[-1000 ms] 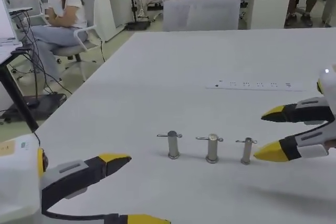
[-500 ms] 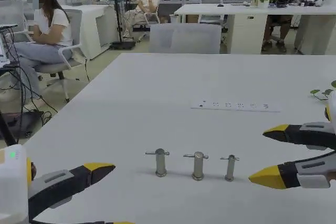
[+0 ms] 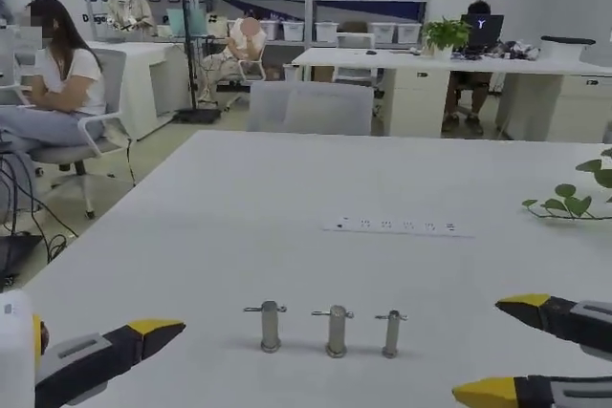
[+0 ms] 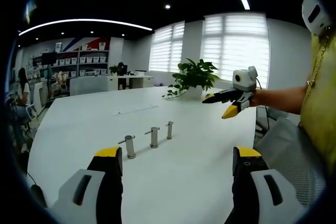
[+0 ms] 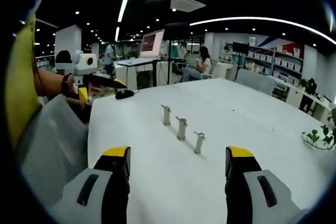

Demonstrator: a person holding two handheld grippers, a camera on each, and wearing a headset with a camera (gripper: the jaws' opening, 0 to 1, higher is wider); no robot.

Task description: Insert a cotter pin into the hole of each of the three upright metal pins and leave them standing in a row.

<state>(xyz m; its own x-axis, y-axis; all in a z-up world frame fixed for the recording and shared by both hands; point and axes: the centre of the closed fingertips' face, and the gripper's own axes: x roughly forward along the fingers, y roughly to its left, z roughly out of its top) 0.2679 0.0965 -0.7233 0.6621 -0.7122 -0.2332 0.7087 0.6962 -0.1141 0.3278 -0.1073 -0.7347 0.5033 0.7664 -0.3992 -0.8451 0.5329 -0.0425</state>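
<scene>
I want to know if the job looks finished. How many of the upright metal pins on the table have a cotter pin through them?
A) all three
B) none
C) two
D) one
A: in the head view a cotter pin sticks out sideways through the top of the left pin, and the middle pin and right pin carry the same crosswise piece.

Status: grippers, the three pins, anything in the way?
Left gripper open, empty. Right gripper open, empty. Three metal pins upright in row, cotter pins through all. Nothing blocking.
</scene>
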